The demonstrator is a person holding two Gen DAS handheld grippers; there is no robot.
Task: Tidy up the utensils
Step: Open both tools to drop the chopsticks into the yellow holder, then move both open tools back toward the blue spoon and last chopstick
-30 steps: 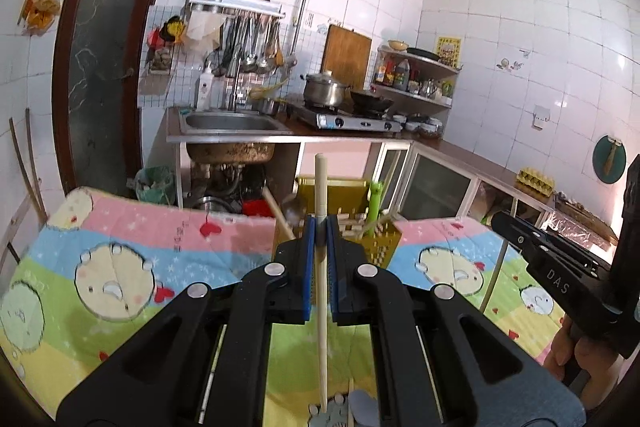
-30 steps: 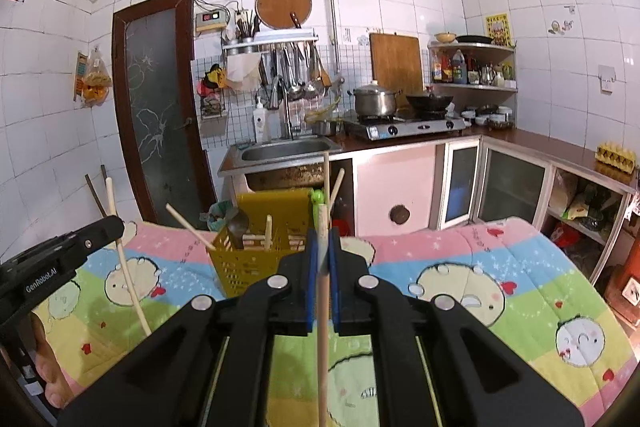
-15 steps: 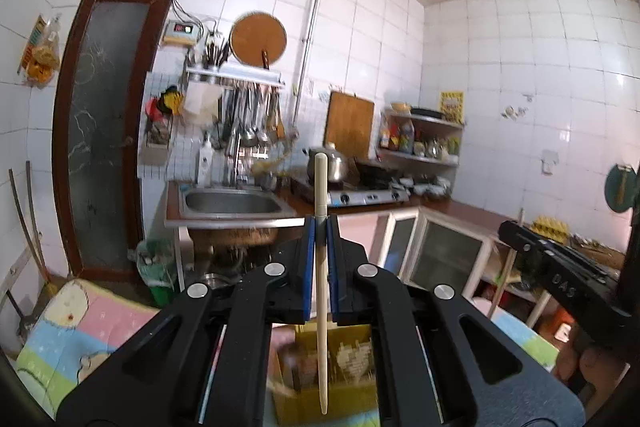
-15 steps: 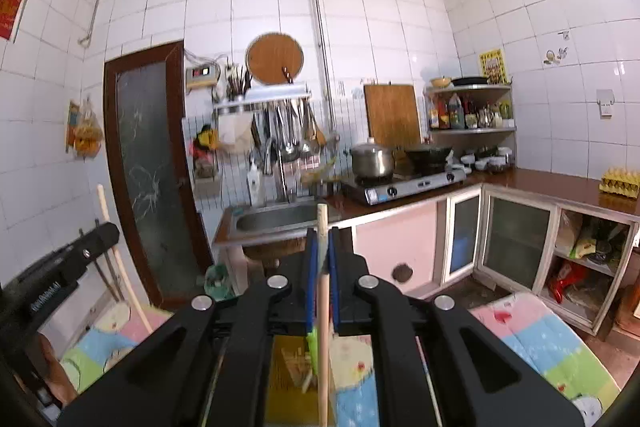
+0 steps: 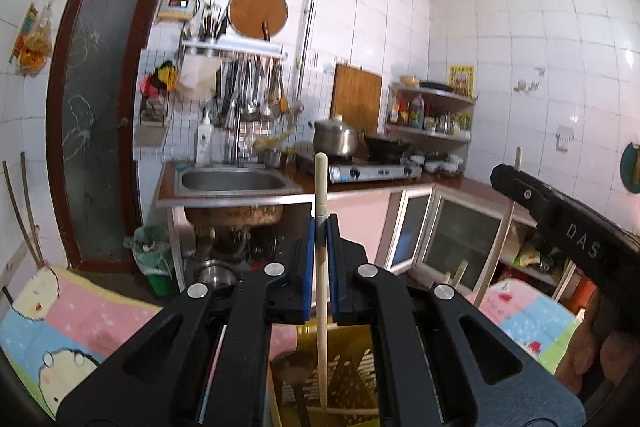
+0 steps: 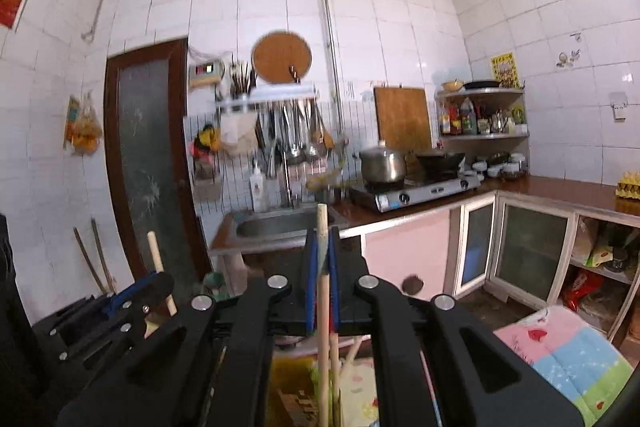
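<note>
Chopsticks are what both of our grippers carry, one each. In the left wrist view, our left gripper has its blue-padded jaws closed almost fully on a pale wooden chopstick, which stands upright through the pads: its blunt top rises toward 12 o'clock in front of the stainless sink, and its lower end reaches down into the yellow slotted utensil basket at 6 o'clock. A dark ladle lies in that basket, just at 9 o'clock of the stick. The cartoon-print cloth spreads at 8 o'clock. At 3 o'clock our right gripper enters, a second wooden stick slanting down from it toward the basket.

In the right wrist view, the left gripper shows at 8 o'clock with its stick's tip poking up above it. At centre, the right gripper's jaws are shut to a narrow gap around its own chopstick, held upright, top end toward 12 o'clock before the sink. Below 6 o'clock the basket's yellow wall is blurred, so we cannot tell whether this stick's lower end is inside it. The gas stove sits at 2 o'clock.
</note>
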